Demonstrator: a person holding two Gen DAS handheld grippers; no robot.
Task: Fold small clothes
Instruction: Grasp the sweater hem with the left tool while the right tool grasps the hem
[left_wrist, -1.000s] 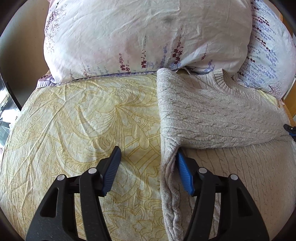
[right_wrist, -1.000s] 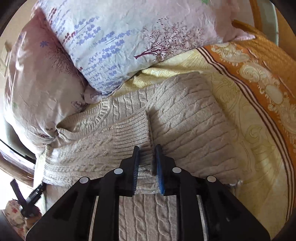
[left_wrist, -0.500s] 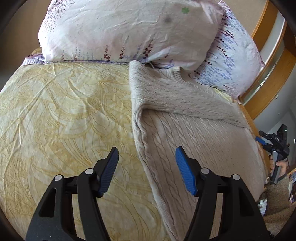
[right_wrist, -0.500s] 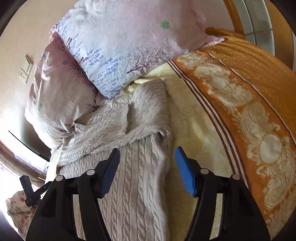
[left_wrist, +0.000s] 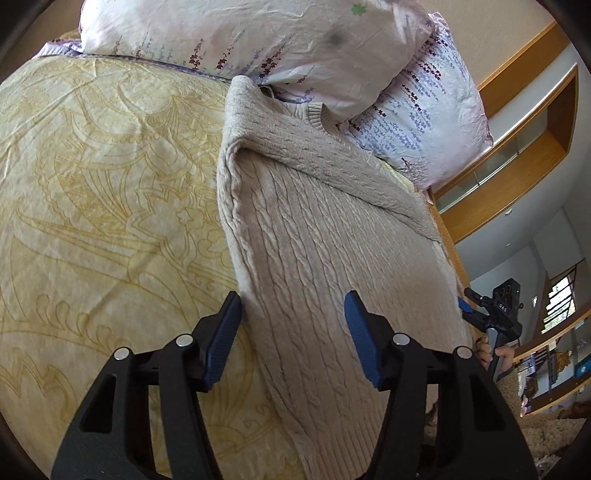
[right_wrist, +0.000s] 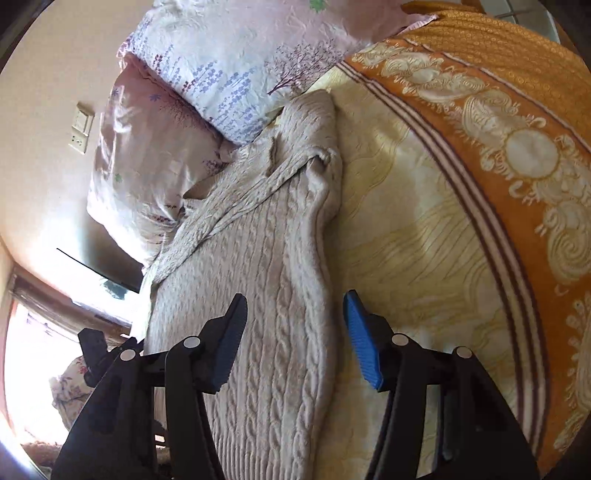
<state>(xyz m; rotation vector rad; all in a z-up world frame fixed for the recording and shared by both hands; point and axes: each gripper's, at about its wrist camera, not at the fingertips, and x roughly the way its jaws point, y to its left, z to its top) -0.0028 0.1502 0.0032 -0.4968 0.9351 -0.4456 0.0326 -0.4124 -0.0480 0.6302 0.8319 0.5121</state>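
A beige cable-knit sweater (left_wrist: 325, 236) lies flat on the bed, collar toward the pillows, with both sleeves folded across its chest. My left gripper (left_wrist: 293, 332) is open and empty, hovering over the sweater's left side near the hem. In the right wrist view the sweater (right_wrist: 266, 302) runs down the middle. My right gripper (right_wrist: 295, 336) is open and empty over the sweater's right edge near the hem. The right gripper also shows at the far right of the left wrist view (left_wrist: 491, 314).
The bed has a yellow patterned sheet (left_wrist: 103, 206). Two floral pillows (left_wrist: 280, 40) lie at the head, against the sweater's collar. An orange patterned blanket (right_wrist: 517, 140) lies along the right side. A wooden window frame (left_wrist: 517, 155) is beyond the bed.
My right gripper opened and let go of the folded sleeve. Both grippers pulled back from the chest area toward the hem end of the sweater.
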